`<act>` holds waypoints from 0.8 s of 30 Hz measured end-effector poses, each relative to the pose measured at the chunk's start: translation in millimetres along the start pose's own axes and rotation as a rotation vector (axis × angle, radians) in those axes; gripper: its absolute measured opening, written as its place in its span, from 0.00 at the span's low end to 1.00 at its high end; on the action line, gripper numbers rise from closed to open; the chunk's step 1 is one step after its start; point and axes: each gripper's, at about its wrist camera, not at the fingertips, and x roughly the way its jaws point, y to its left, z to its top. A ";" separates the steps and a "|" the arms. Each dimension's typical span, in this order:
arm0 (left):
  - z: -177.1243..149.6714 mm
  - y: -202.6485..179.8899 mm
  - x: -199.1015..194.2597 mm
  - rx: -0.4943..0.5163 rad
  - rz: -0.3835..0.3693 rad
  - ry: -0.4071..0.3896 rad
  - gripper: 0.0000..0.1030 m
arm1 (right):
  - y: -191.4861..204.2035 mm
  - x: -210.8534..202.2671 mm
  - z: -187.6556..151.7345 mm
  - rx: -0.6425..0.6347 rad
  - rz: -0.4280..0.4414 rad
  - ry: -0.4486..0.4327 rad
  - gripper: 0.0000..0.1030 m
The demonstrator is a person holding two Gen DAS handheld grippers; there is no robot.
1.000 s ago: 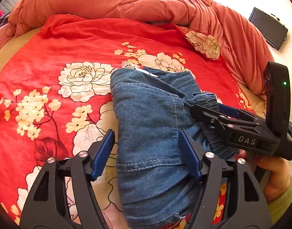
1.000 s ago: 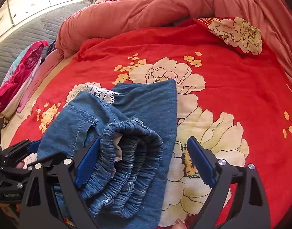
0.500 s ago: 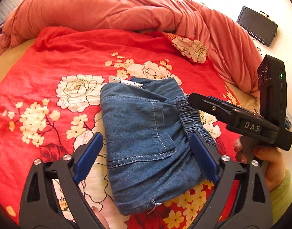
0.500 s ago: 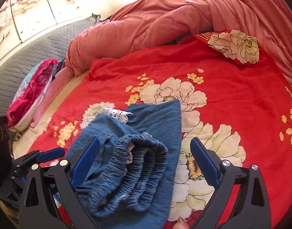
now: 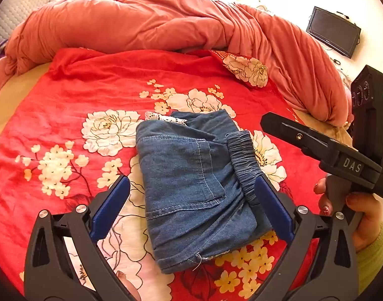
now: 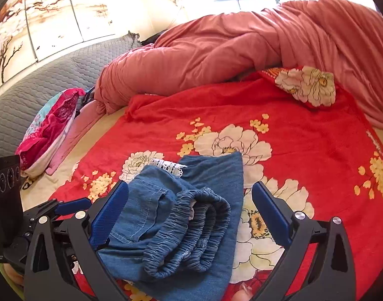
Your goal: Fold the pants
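While the denim pants [image 5: 194, 188] are lying folded into a compact bundle on the red floral blanket [image 5: 91, 95] that is covering the bed, both tongs are hovering above them with nothing between their fingers; the left tongs [image 5: 191, 208] are standing wide, their blue pads sitting either side of the bundle without touching it, as far as the fisheye view is letting me judge; the right tongs [image 6: 189, 213] are likewise spread wide, framing the gathered elastic waistband [image 6: 189, 233], which is curling up in a loose roll on top of the fold; a strip of white lace trim [image 6: 169, 166] is peeking out at the far edge of the bundle, and a patch pocket [image 5: 181, 165] is facing upward in the left wrist view; the right tongs [image 5: 324, 150] are also showing in that view as a black body at the right edge, gripped by a hand [image 5: 362, 215] in a green sleeve; a salmon-coloured duvet [image 5: 154, 22] is bunching up along the far side of the bed, a floral pillow [image 6: 306, 87] is resting against it, and a pink cloth pile [image 6: 51, 128] is sitting by the grey quilted headboard [image 6: 53, 75].
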 end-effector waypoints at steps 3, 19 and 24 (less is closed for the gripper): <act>0.4 0.6 -2.5 -0.003 -0.001 -0.003 0.91 | 3.7 -6.7 0.3 -0.011 -0.016 -0.024 0.95; -0.1 -0.6 -34.9 -0.005 0.026 -0.066 0.91 | 26.9 -50.6 -1.8 -0.057 -0.035 -0.123 0.95; -7.5 1.3 -50.6 -0.020 0.039 -0.093 0.91 | 31.6 -62.0 -16.1 -0.065 -0.040 -0.134 0.95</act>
